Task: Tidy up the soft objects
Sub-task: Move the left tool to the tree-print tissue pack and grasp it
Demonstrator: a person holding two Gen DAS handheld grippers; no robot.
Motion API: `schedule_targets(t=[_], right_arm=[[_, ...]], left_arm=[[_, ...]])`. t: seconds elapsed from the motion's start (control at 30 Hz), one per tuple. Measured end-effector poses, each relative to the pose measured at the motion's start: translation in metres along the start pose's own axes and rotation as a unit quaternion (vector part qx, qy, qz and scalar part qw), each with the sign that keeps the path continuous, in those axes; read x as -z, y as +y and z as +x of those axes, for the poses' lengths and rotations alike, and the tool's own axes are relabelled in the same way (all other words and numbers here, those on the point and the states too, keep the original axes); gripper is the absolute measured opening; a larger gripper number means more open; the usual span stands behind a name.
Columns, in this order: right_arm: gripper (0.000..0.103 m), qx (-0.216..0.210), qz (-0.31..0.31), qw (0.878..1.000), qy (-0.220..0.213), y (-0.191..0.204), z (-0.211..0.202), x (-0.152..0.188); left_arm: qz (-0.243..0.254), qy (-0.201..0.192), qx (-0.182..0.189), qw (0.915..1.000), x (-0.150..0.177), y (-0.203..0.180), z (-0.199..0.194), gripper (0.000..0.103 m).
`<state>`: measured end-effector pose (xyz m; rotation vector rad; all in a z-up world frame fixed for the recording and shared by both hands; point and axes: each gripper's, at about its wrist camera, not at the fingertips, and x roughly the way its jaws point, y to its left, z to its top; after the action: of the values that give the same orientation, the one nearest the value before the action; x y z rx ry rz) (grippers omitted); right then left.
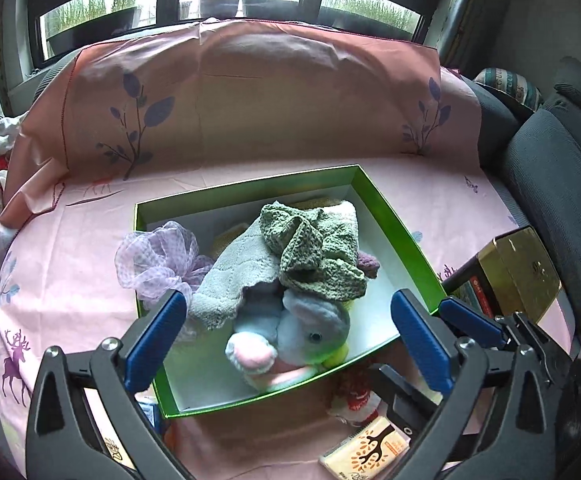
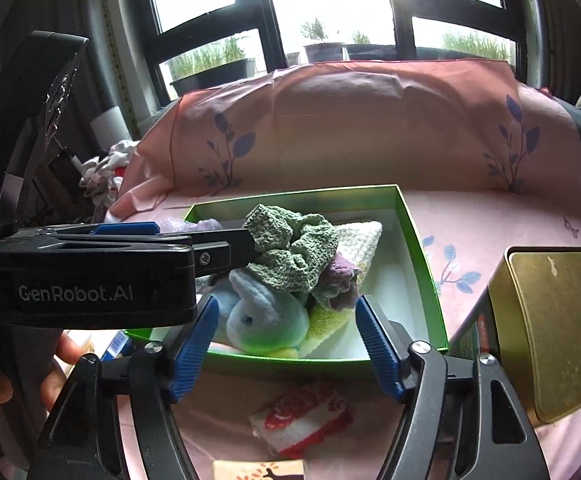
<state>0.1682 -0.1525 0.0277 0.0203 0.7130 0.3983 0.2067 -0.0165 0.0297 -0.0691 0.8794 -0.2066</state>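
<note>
Soft things, nearly all of them, sit piled in the shallow green cardboard box with the white inside (image 1: pixel 394 216), just ahead of both grippers. On top, a knitted sage-green cloth (image 1: pixel 310 252); under it a grey fleece towel (image 1: pixel 234 276), and nearest the fingertips a pale blue plush rabbit with pink paws (image 1: pixel 290 336). A lilac mesh scrunchie (image 1: pixel 154 260) droops over the box wall ahead of the left gripper's left finger.

Left gripper (image 1: pixel 288 336): jaws wide apart, nothing between the pads, the rabbit lying beyond them. Right gripper (image 2: pixel 286 344): also spread, empty, hovering at the near wall of the box.

One straggler yet: a small red-and-white knitted cloth (image 2: pixel 302 420) lies outside the box, below and between the right gripper's fingers, on the pink printed sheet (image 1: pixel 70 280). To my eye that is next. It should be featherlight and floppy, so it will sag and fold; pinch a bunched middle, not a thin edge, or it may slide out.

Beside the right gripper's right finger stands a gold tin (image 2: pixel 554 332), which is rigid and can be left alone.
</note>
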Motion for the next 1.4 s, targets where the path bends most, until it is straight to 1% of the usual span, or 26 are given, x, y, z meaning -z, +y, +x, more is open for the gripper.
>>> schedule_targets(t=[0.07,0.2,0.33,0.57,0.73,1.0,1.17,1.27,1.4], right_arm=[[0.081,0.007,-0.011,1.000,-0.003,0.007,-0.012,0.007],[0.091,0.021,-0.019,1.000,-0.008,0.018,-0.035,0.017],[0.091,0.029,-0.022,0.999,-0.019,0.025,-0.057,0.025],[0.091,0.029,-0.024,0.999,-0.020,0.032,-0.085,0.042],[0.091,0.025,-0.022,0.999,-0.014,0.033,-0.098,0.059],[0.091,0.025,-0.021,0.999,-0.006,0.030,-0.106,0.078],[0.091,0.020,-0.022,1.000,-0.001,0.027,-0.108,0.089],[0.091,0.021,-0.020,1.000,0.006,0.023,-0.106,0.096],[0.091,0.023,-0.012,0.999,0.021,0.014,-0.099,0.108]], left_arm=[[0.001,-0.004,-0.005,1.0000,0.011,0.000,-0.012,0.102],[-0.020,-0.005,-0.002,0.9998,0.032,0.006,-0.030,0.102],[-0.030,-0.014,-0.016,0.9993,0.053,0.011,-0.048,0.102],[-0.070,-0.016,-0.002,0.9974,0.089,0.019,-0.073,0.102],[-0.075,-0.021,0.004,0.9970,0.113,0.016,-0.088,0.102],[-0.072,-0.011,0.011,0.9973,0.145,0.004,-0.094,0.102],[-0.084,-0.004,0.020,0.9962,0.155,0.002,-0.090,0.102],[-0.086,-0.001,0.016,0.9962,0.159,0.000,-0.086,0.102],[-0.096,0.006,0.020,0.9952,0.163,0.002,-0.080,0.102]])
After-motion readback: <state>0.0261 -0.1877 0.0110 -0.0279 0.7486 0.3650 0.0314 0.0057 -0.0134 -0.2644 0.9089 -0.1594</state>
